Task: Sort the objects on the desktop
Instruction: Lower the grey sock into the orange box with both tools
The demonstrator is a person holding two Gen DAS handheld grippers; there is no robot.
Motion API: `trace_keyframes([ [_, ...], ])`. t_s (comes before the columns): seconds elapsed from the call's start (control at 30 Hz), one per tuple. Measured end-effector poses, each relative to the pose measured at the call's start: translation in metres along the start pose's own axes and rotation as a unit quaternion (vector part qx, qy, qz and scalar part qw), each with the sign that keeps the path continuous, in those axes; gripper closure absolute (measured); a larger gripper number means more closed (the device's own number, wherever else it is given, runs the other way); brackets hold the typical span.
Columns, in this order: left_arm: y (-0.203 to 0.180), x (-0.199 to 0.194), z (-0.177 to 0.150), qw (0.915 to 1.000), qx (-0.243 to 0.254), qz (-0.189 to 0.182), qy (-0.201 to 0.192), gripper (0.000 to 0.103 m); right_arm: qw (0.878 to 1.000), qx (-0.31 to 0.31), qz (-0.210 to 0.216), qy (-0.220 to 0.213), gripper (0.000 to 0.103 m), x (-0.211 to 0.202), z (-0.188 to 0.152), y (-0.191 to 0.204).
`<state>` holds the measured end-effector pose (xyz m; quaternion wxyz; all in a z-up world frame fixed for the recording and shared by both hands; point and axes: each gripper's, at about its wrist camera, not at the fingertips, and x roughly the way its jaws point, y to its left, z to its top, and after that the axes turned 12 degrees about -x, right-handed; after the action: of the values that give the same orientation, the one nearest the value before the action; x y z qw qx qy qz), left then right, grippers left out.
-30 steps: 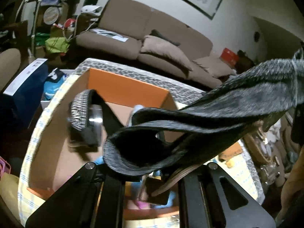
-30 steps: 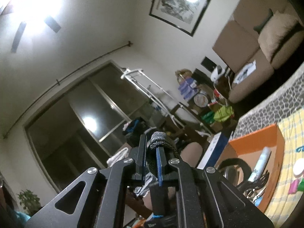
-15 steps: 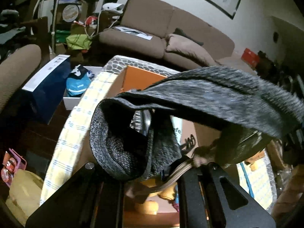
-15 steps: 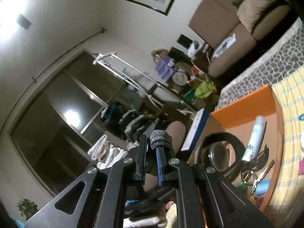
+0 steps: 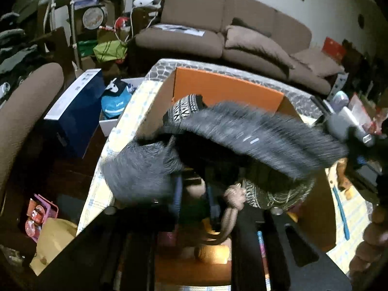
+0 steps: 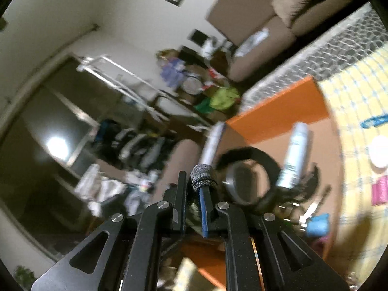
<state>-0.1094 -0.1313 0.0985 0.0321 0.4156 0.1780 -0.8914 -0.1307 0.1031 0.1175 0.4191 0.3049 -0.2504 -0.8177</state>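
Observation:
A long grey woven strap (image 5: 266,133) arcs over the open orange box (image 5: 225,89) in the left wrist view. One end bunches over the left finger of my left gripper (image 5: 194,194). Its jaws are opening; the blue pads stand apart and do not press on the strap. A brown knotted cord (image 5: 234,197) hangs beside them. My right gripper (image 6: 196,184) is shut on the strap's other end (image 6: 203,175), a rolled grey bit at its fingertips. Beyond it the orange box (image 6: 278,104) holds a white spray bottle (image 6: 294,152) and a black band with a metal ring (image 6: 247,184).
The box sits on a yellow checked tablecloth (image 5: 114,150). A brown sofa (image 5: 218,31) stands behind the table. A blue carton (image 5: 75,111) and a padded chair (image 5: 21,111) are on the left. A hand (image 5: 368,242) shows at the lower right. Small items lie on the cloth (image 6: 378,150).
My left gripper tipped down over the box and its jaws parted, so the strap end went slack. My right gripper sank toward the box, still shut on the strap.

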Motion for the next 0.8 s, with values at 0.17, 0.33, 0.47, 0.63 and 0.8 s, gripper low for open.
trace_keyframes([
  [0.17,0.002,-0.001,0.0,0.9993,-0.001,0.037,-0.003,0.05,0.995,-0.023,-0.083,0.056,0.081,0.016,-0.01,-0.005],
  [0.33,0.003,-0.002,-0.003,0.9989,0.0,0.047,0.003,0.039,0.987,-0.054,-0.122,0.091,0.063,0.029,-0.015,-0.001],
  [0.47,0.001,-0.012,-0.004,0.9985,0.01,0.053,-0.004,0.039,0.977,-0.074,-0.153,0.131,0.063,0.038,-0.022,0.002],
  [0.63,0.004,-0.023,-0.005,0.9972,0.025,0.07,-0.004,0.039,0.968,-0.076,-0.142,0.19,0.063,0.052,-0.033,0.003],
  [0.8,0.009,-0.034,-0.004,0.9987,0.024,0.044,0.009,0.038,0.956,-0.104,-0.178,0.209,0.058,0.059,-0.04,0.006],
])
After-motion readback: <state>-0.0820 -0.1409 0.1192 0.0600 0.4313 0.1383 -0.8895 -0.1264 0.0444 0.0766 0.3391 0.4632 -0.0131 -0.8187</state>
